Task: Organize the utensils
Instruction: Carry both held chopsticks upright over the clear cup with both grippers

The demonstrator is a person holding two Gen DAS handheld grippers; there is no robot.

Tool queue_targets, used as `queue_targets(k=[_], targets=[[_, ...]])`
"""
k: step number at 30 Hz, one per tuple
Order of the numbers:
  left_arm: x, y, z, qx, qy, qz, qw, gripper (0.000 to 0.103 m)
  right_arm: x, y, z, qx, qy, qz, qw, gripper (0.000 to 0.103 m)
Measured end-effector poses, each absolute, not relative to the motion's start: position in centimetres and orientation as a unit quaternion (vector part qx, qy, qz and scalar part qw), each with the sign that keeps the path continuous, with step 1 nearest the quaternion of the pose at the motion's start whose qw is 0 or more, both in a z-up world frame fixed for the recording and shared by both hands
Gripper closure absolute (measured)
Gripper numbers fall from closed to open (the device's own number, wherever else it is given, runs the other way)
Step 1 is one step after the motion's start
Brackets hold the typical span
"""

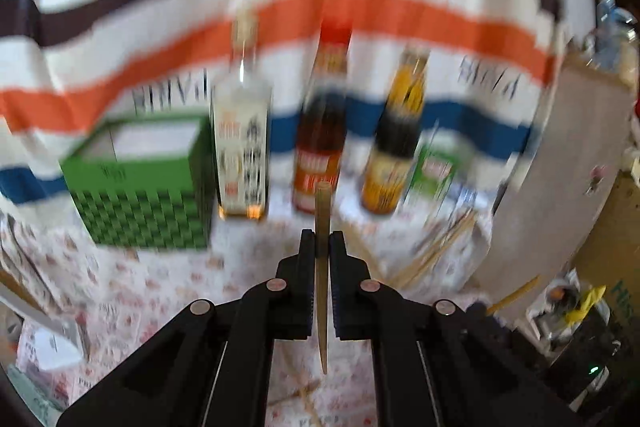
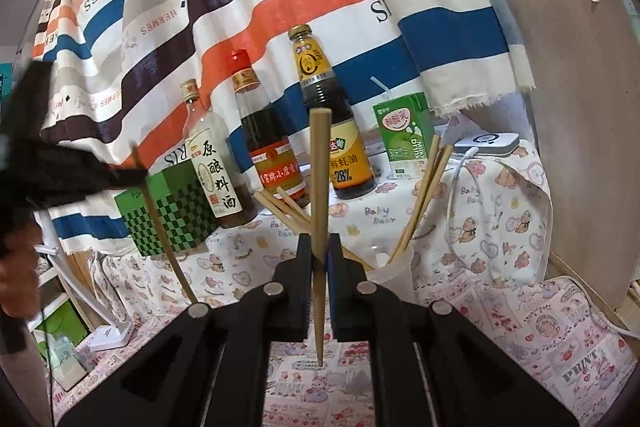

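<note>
Right wrist view shows the right tongs (image 2: 319, 247) closed on a chopstick (image 2: 320, 187), thick end up, tip hanging below the jaws. A cup (image 2: 394, 273) just right of them already has a few chopsticks (image 2: 424, 195) leaning in it, with more loose ones (image 2: 282, 205) on the surface (image 2: 500, 227) behind. Left tongs (image 1: 322, 247) are clamped on their own chopstick (image 1: 322, 211) too, though that view is blurry. My take: drop one at a time, right first since it's closest. Bring the tip over the cup's mouth, lower until it's inside, then let go. Keep it upright so it doesn't knock the leaning ones out.
</note>
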State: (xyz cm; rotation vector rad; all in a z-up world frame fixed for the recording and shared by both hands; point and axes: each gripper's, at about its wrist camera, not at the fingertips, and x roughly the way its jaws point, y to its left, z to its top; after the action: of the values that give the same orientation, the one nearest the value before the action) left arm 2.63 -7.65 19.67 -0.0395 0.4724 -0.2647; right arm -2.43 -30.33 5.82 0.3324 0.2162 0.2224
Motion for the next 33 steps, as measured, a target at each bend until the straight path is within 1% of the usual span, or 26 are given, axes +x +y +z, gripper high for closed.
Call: queue_targets(k=[5, 8, 10, 14, 17, 19, 23, 30, 33], targets=[[-0.3, -8.5, 22.7, -0.028, 0.114, -0.157, 0.981, 0.097, -2.2, -31.3, 5.8, 0.183, 0.111, 0.109, 0.971, 0.097], [-0.4, -9.3, 23.2, -0.035, 0.064, -0.176, 0.982, 0.097, -2.2, -32.0, 5.7, 0.203, 0.106, 0.108, 0.968, 0.097], [0.1, -10.0, 23.1, -0.047, 0.049, -0.204, 0.977, 0.097, -2.1, -32.4, 5.6, 0.213, 0.105, 0.107, 0.966, 0.097], [2.7, -12.4, 21.4, -0.051, 0.045, -0.239, 0.969, 0.097, -1.9, -33.2, 5.3, 0.228, 0.100, 0.095, 0.964, 0.097], [4.2, -13.9, 19.3, -0.043, 0.045, -0.230, 0.971, 0.097, -2.3, -33.9, 5.1, 0.220, 0.070, 0.044, 0.972, 0.097], [4.8, -14.6, 18.0, -0.039, 0.046, -0.223, 0.973, 0.097, -2.2, -34.8, 5.0, 0.243, 0.071, 0.047, 0.966, 0.097], [6.8, -15.6, 15.2, -0.022, 0.076, -0.195, 0.978, 0.097, -1.8, -36.9, 4.8, 0.299, 0.082, 0.054, 0.949, 0.097], [9.3, -16.5, 11.1, -0.004, 0.127, -0.192, 0.973, 0.097, -1.7, -37.8, 4.8, 0.308, 0.084, 0.036, 0.947, 0.097], [9.4, -16.7, 10.2, 0.007, 0.134, -0.188, 0.973, 0.096, -1.5, -37.9, 4.6, 0.309, 0.088, 0.033, 0.946, 0.097]])
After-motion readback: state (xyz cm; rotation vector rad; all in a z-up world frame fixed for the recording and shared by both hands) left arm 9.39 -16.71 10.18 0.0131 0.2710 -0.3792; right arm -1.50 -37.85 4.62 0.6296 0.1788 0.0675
